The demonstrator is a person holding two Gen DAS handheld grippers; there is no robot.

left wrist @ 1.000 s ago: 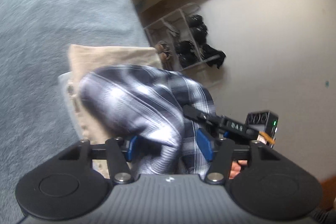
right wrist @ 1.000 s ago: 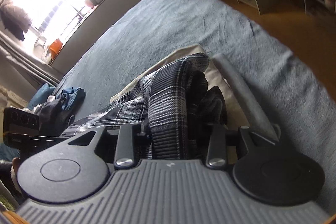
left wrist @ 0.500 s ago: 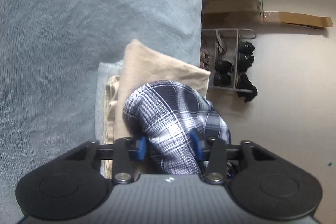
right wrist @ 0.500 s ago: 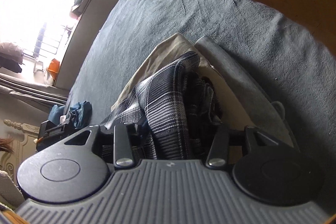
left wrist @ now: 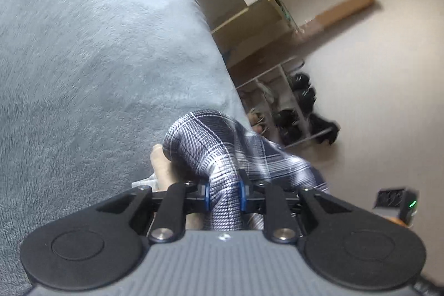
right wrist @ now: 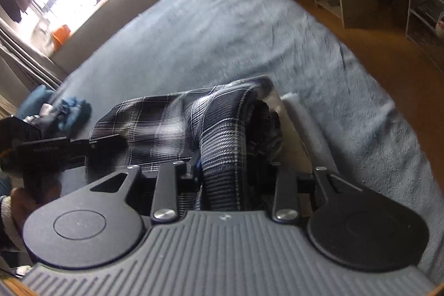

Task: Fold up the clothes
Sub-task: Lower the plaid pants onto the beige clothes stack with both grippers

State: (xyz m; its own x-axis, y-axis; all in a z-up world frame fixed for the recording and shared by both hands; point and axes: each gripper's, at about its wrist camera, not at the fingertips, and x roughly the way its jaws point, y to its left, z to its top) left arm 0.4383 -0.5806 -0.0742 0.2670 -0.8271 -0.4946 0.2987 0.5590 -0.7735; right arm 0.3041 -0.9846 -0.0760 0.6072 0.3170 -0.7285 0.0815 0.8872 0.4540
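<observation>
The plaid garment (left wrist: pixel 211 146) lies near the bed (left wrist: pixel 83 60) edge, on a folded stack (left wrist: pixel 161 165). A shoe rack (left wrist: pixel 283 107) stands on the floor beyond that edge.

No text, label, brand or number can be read in either view. A small pale mark sits on the grey ribbed body of each gripper, and faint lettering runs along a black bar (right wrist: pixel 52 150) left of the right jaws, both too blurred to read.
</observation>
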